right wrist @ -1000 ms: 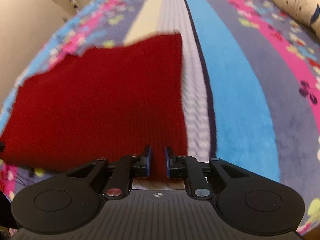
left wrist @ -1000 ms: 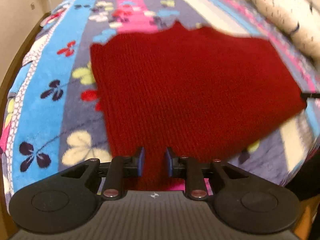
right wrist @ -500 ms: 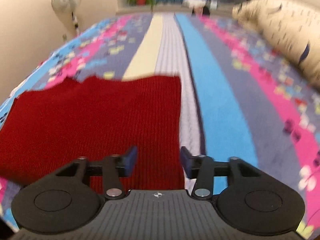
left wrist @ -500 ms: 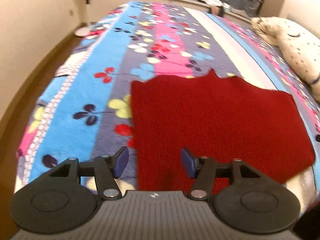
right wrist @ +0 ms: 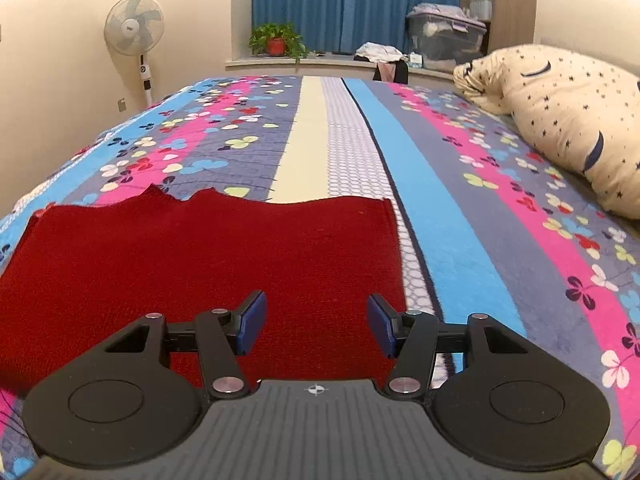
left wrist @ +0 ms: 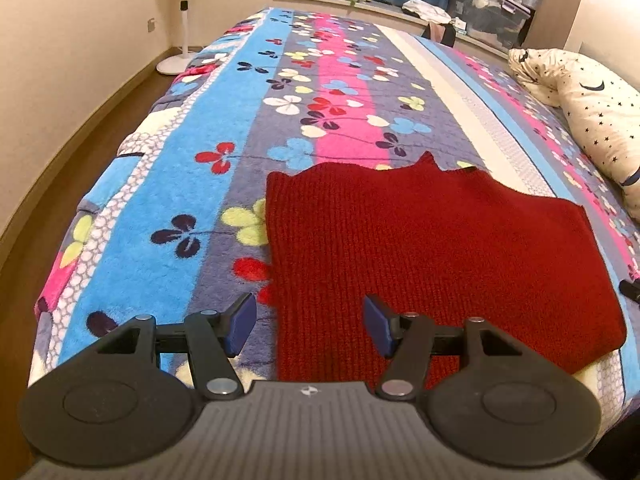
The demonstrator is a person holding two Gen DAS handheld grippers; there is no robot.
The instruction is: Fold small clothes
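A dark red knitted garment lies flat on the bed's striped floral blanket, near the bed's near edge. It also shows in the right wrist view. My left gripper is open and empty, raised above the garment's near left corner. My right gripper is open and empty, raised above the garment's near right corner. A dark tip of the right gripper shows at the right edge of the left wrist view.
A cream star-print pillow lies on the bed's right side. A standing fan is by the left wall. A window sill at the far end holds a potted plant and storage boxes. Wooden floor runs left of the bed.
Both grippers were shut on the garment's near edge a second ago. They have opened, let it go and pulled back and up. The garment now lies flat.
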